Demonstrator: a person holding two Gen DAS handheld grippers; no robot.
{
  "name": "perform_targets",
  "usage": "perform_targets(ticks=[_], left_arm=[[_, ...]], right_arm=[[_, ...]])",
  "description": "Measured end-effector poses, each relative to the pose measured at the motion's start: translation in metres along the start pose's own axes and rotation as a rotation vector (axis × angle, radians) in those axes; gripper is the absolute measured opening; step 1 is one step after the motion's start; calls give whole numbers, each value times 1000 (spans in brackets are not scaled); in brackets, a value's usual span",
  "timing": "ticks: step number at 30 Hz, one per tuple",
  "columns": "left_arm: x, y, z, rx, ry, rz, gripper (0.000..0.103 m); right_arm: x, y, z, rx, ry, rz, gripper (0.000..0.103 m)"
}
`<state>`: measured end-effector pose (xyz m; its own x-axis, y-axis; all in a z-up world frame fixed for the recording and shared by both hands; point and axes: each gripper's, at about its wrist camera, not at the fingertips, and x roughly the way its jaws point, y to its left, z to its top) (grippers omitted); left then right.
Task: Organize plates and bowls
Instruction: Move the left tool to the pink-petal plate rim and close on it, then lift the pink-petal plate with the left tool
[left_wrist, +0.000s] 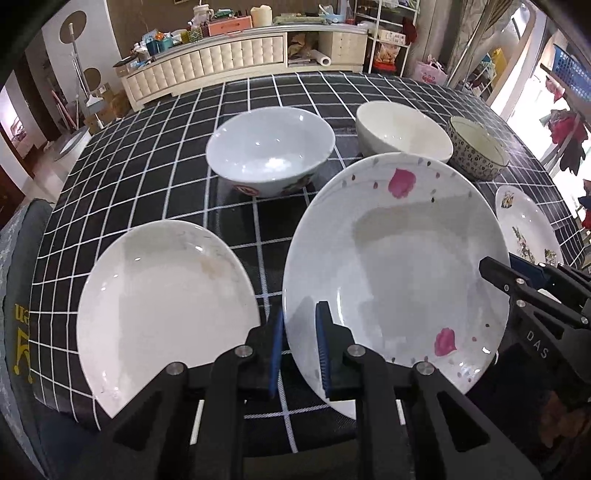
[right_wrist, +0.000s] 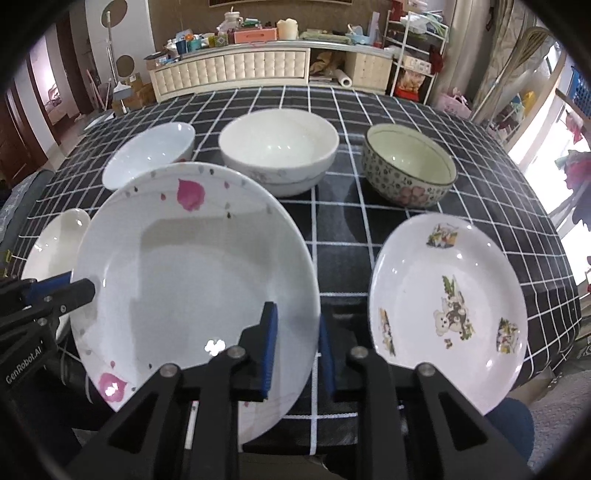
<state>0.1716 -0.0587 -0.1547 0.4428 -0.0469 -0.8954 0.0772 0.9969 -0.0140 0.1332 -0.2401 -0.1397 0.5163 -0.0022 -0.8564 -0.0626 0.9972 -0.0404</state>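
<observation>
A large white plate with pink petals (left_wrist: 399, 258) (right_wrist: 192, 266) is held at both sides, seemingly just above the table. My left gripper (left_wrist: 299, 350) is shut on its left rim, and my right gripper (right_wrist: 295, 350) is shut on its right rim. Each gripper also shows in the other's view, the right gripper (left_wrist: 517, 288) and the left gripper (right_wrist: 74, 290). A plain white plate (left_wrist: 159, 306) (right_wrist: 51, 243) lies to the left, and a bear-print plate (right_wrist: 447, 295) (left_wrist: 524, 229) to the right. Behind stand a white bowl with red marks (left_wrist: 269, 147) (right_wrist: 147, 155), a cream bowl (left_wrist: 402, 129) (right_wrist: 277, 147) and a patterned bowl (right_wrist: 406, 166) (left_wrist: 476, 147).
The table wears a black cloth with a white grid (left_wrist: 155, 155) (right_wrist: 480, 122). Its front edge runs just under my grippers. A cluttered low cabinet (right_wrist: 236, 70) stands beyond the far edge. A chair back (left_wrist: 22, 295) sits at the table's left corner.
</observation>
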Motion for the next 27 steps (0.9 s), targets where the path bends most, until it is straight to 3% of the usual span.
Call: perform_targets(ticks=[10, 11, 13, 16, 18, 19, 20, 23, 27], left_arm=[[-22, 27, -3, -41, -30, 15, 15], [-29, 30, -3, -43, -56, -61, 1], [-44, 25, -2, -42, -82, -170, 1], [-47, 10, 6, 13, -85, -55, 1], [-32, 20, 9, -33, -43, -54, 1], [-27, 27, 8, -51, -34, -58, 1], [-24, 35, 7, -73, -36, -69, 1], [-21, 52, 4, -98, -25, -62, 1], [-20, 65, -6, -101, -19, -40, 1]], right_arm=[[-14, 25, 13, -23, -36, 14, 26], [-16, 28, 14, -28, -39, 22, 23], [-20, 40, 18, -53, -53, 25, 23], [-18, 53, 26, -55, -40, 8, 17], [-2, 56, 30, -45, -18, -12, 5], [4, 53, 31, -16, -9, 32, 1], [8, 51, 31, 18, 6, 86, 1], [12, 66, 31, -47, -13, 42, 1], [20, 75, 26, -54, 18, 78, 1]])
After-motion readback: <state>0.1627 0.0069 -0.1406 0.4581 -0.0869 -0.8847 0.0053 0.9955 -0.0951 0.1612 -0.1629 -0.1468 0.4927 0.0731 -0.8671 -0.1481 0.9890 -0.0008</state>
